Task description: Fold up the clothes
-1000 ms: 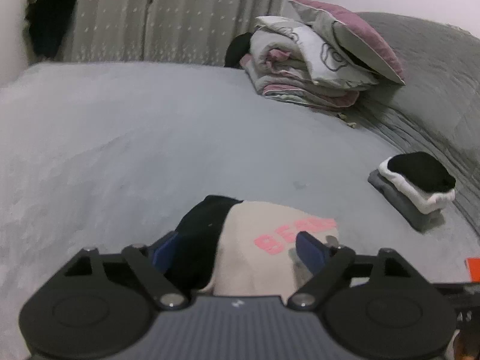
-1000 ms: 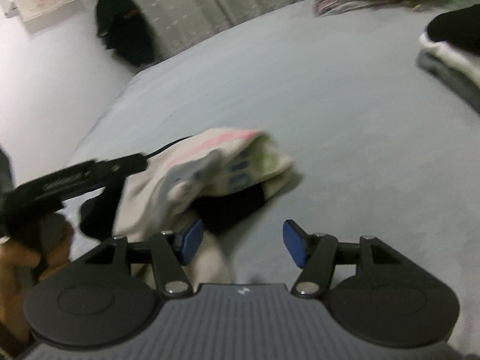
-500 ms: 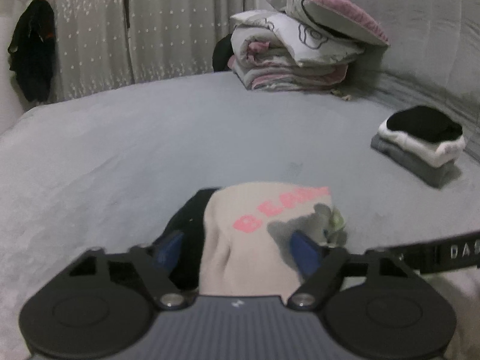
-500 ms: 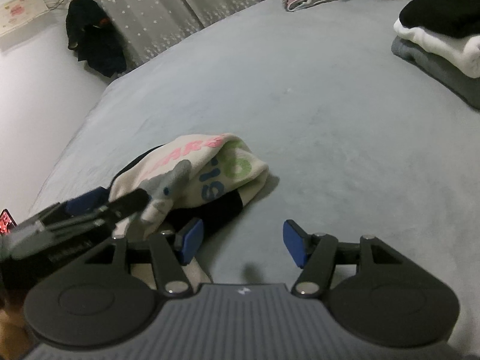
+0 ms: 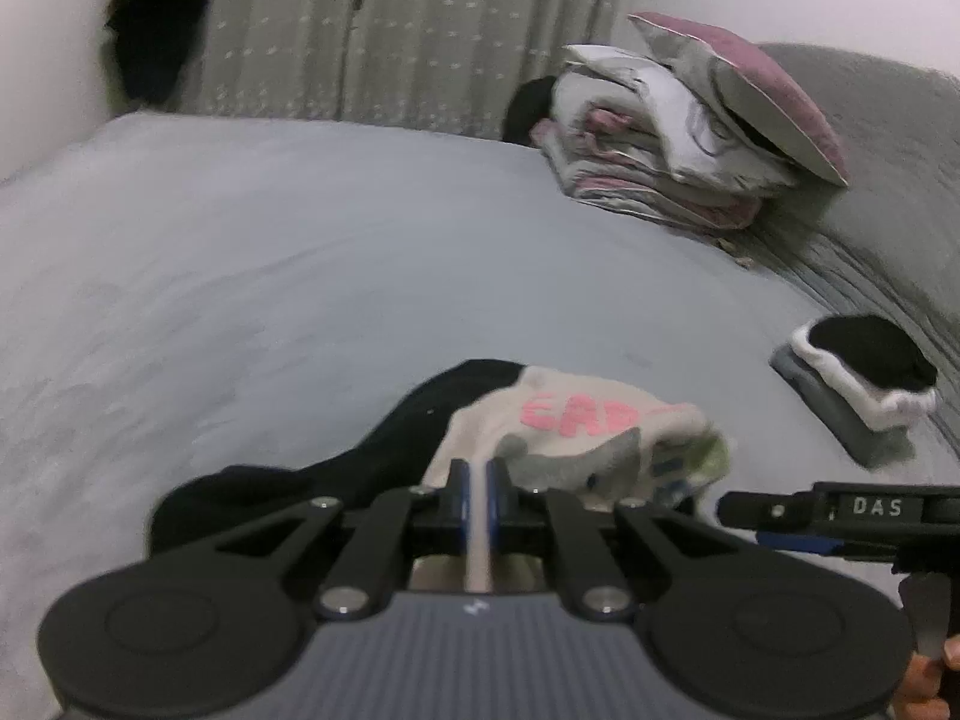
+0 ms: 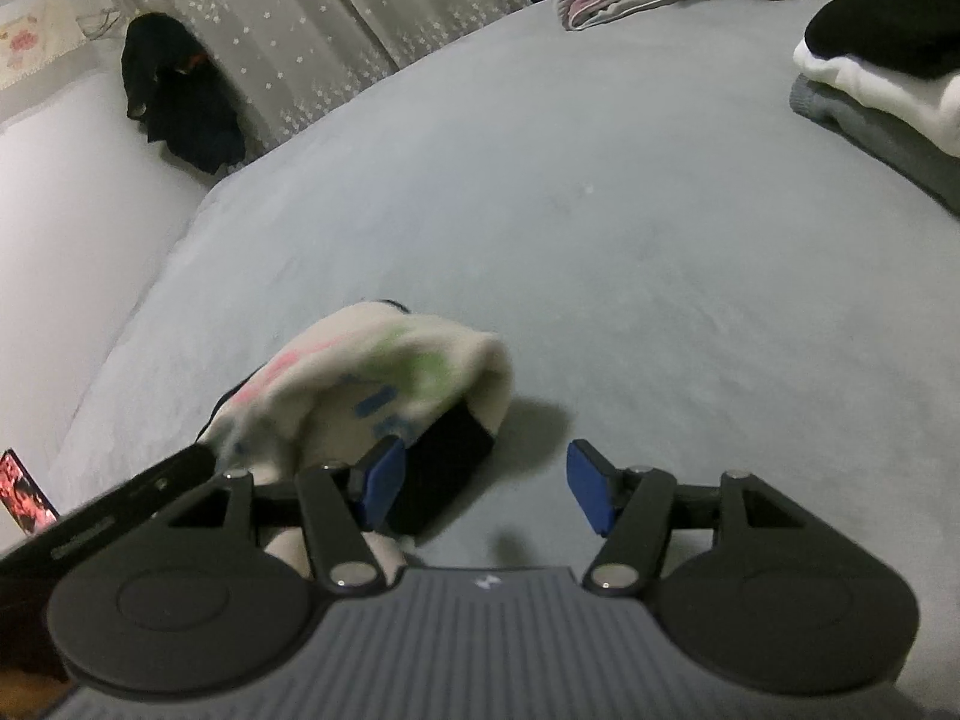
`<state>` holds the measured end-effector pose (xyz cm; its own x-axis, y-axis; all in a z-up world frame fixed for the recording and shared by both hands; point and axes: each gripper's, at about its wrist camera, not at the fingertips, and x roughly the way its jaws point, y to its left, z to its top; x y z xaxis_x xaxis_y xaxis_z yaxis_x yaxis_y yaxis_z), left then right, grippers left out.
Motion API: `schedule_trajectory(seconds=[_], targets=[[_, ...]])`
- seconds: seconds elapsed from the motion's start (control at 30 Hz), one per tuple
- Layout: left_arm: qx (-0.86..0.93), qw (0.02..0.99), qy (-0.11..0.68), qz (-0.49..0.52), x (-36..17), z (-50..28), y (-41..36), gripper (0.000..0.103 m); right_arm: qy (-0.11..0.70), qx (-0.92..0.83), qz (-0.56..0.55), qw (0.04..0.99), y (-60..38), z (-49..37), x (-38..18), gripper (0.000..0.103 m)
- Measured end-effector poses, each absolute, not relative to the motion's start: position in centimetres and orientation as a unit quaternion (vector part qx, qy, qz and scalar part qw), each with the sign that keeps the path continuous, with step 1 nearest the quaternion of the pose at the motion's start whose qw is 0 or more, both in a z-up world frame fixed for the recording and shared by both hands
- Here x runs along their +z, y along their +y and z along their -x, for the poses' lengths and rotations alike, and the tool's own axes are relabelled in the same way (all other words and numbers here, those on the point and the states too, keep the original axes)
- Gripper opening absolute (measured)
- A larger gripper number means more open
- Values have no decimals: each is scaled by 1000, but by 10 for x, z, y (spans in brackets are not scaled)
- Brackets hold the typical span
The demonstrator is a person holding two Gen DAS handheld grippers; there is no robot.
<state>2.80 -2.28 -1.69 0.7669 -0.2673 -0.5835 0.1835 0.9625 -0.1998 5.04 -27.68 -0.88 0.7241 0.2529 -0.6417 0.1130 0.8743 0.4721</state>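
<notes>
Left wrist view shows the left gripper (image 5: 477, 495) clamped on a fold of the cream-and-black printed garment (image 5: 576, 426) lying on the grey bedspread (image 5: 300, 276). Right gripper (image 6: 477, 489) hovers with jaws apart and nothing between them, just beside the garment.

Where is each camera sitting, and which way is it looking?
Left wrist: on the left gripper, looking along the bed toward the pillows; its fingers pinch the cream shirt.
Right wrist: on the right gripper, jaws open, facing the curtain; the shirt lies by its left finger.
Shared: the shirt, the folded pile, and each view shows the other gripper.
</notes>
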Motion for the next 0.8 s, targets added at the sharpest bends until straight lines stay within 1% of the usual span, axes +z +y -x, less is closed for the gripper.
schedule_trajectory(seconds=[0.4,0.57,0.6,0.63,0.67,0.7,0.73,0.77,0.8], targets=[[-84,933,343,71,-29,-29,14,6,367,61,-264,890,-268,-64,-19,64],[-77,929,352,85,-33,-29,29,6,368,94,-291,878,-257,-72,-32,64],[-81,928,354,87,-33,-29,31,6,369,102,-295,876,-255,-73,-34,61],[-85,926,356,89,-33,-30,33,7,367,105,-295,876,-253,-73,-36,56],[-89,925,357,92,-33,-31,35,7,365,109,-295,876,-252,-73,-37,34],[-100,924,358,94,-32,-31,37,9,363,112,-295,877,-250,-73,-38,24],[-113,921,358,99,-31,-31,38,9,357,106,-291,881,-250,-71,-35,24],[-126,919,358,104,-29,-30,40,9,351,100,-288,885,-249,-69,-31,19],[-137,918,356,111,-26,-30,43,14,345,95,-285,890,-249,-66,-28,19]])
